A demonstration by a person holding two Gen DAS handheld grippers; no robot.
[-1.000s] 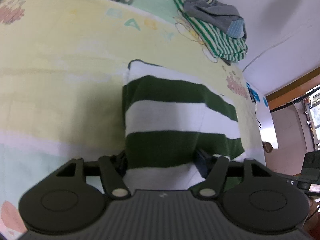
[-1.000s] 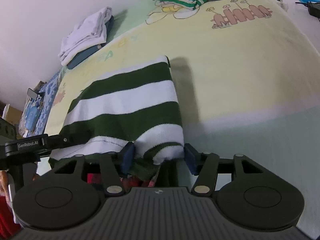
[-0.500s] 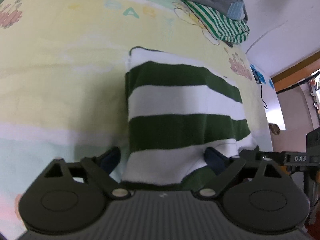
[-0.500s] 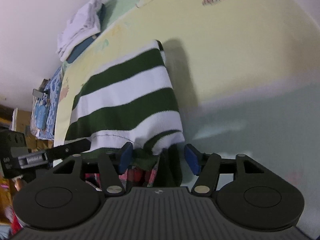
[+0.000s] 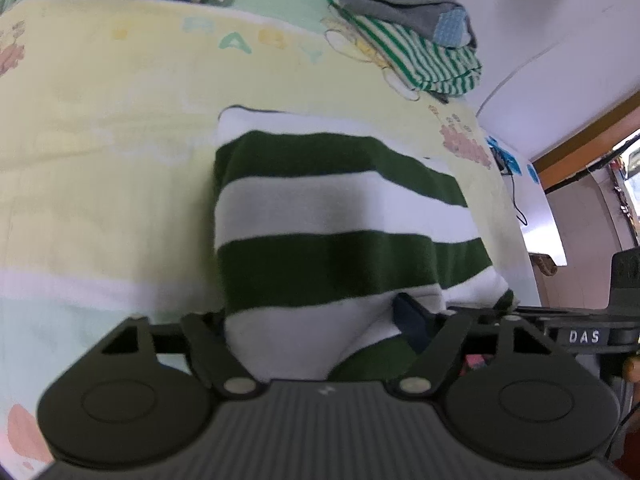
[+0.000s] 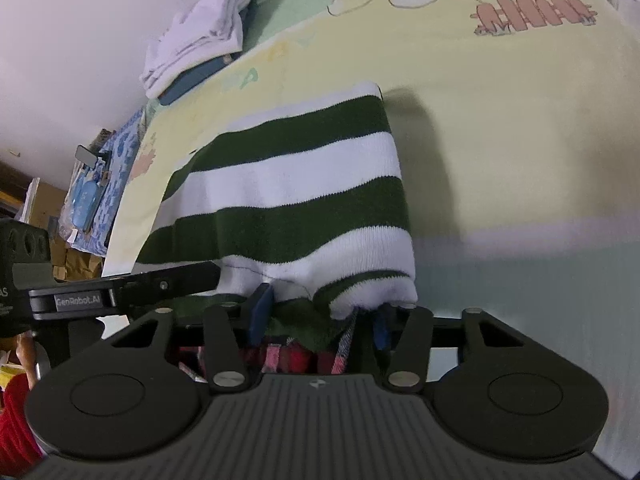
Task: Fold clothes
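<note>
Left hand-held gripper (image 5: 316, 312): sits at the near edge of the striped sweater (image 5: 332, 216); cloth bunches between its fingers, pinching it as far as I can see, though the left pad is hidden under the knit.
Right hand-held gripper (image 6: 320, 312): fingers closed in around the sweater's near right corner, gripping a wad of the white-and-green hem.
Striped sweater: dark green and white knit, lying on the bed (image 5: 100, 140) with its far end flat on the yellow blanket and the near edge held up by both grippers.
Folded stack (image 6: 200, 48): white and blue pieces, far left corner of the bed, well apart from the sweater.
Striped pile (image 5: 404, 44): green-and-white stuff with a grey piece on top, far right corner.
Step, my guess: carrying the near edge over to make the next fold.
What could go wrong: honestly the knit is thick and slouchy, so one corner could slip out if the grip is only on a bunched lump. Uneven lift between the two sides would skew the fold. Dragging too low could pull the far end and the blanket along.
</note>
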